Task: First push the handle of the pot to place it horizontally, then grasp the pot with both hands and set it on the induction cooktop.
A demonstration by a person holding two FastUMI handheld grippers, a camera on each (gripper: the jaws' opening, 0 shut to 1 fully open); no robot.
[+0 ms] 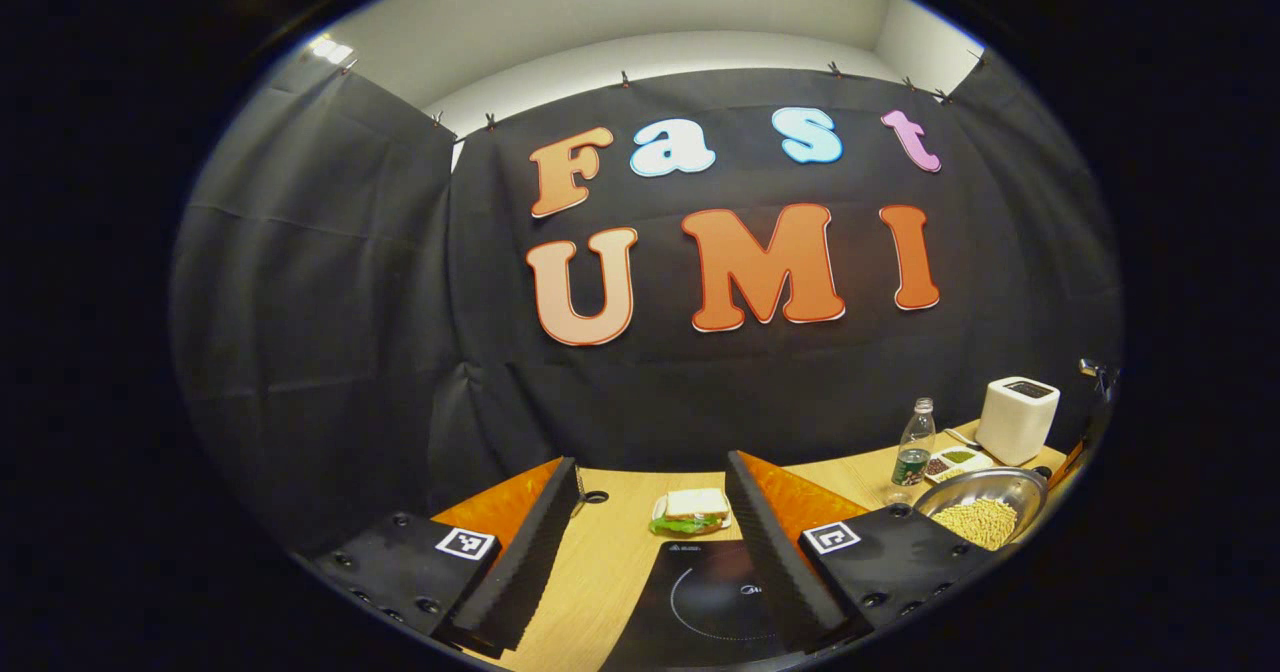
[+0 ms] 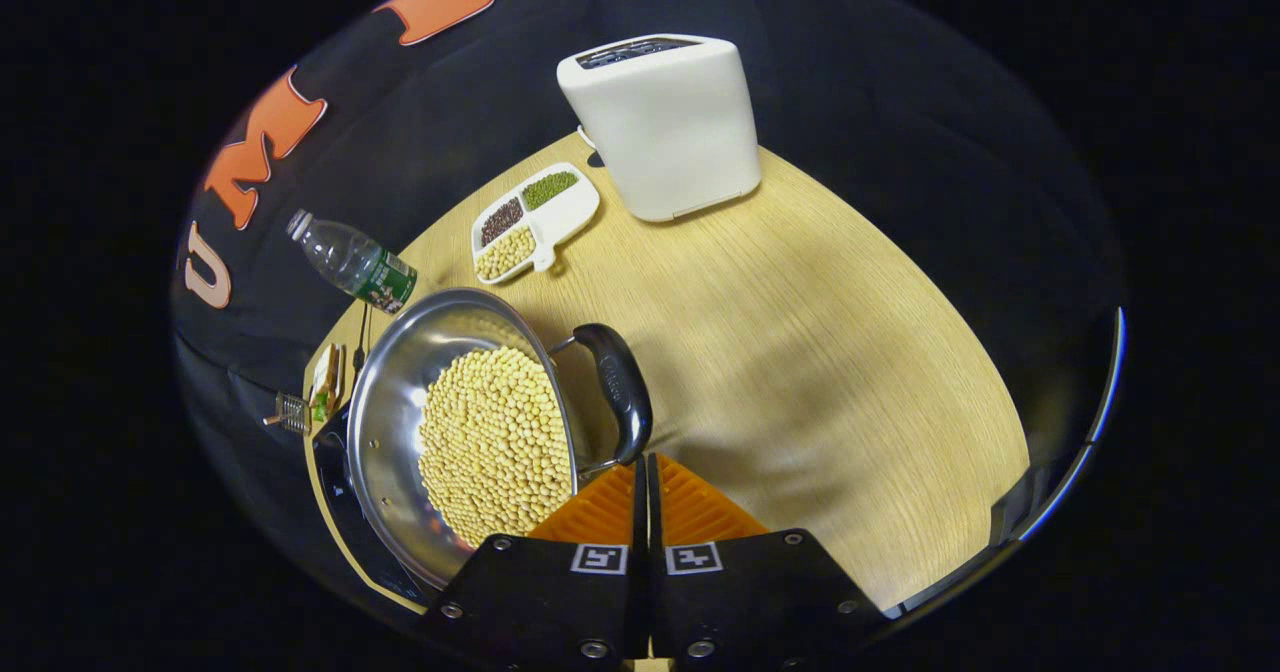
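Item 1: steel pot (image 2: 400, 432) of yellow beans, black handle (image 2: 620, 392) unpushed, off black cooktop (image 1: 715, 602); right gripper (image 2: 640, 472) closed, left gripper (image 1: 650, 542) agape, both empty.

Left gripper (image 1: 655, 472): two long black fingers (image 1: 525, 552) with ribbed inner faces and orange backing behind them, each on a black block with round screw heads along the lower edge. A white square black-pattern tag (image 1: 466, 542) sits on each block just behind the finger. Right gripper (image 2: 641, 464): same build, orange ribbed fingers (image 2: 600, 512), black base blocks, two white square tags (image 2: 600, 558) side by side near the centre seam, and silver screws below.
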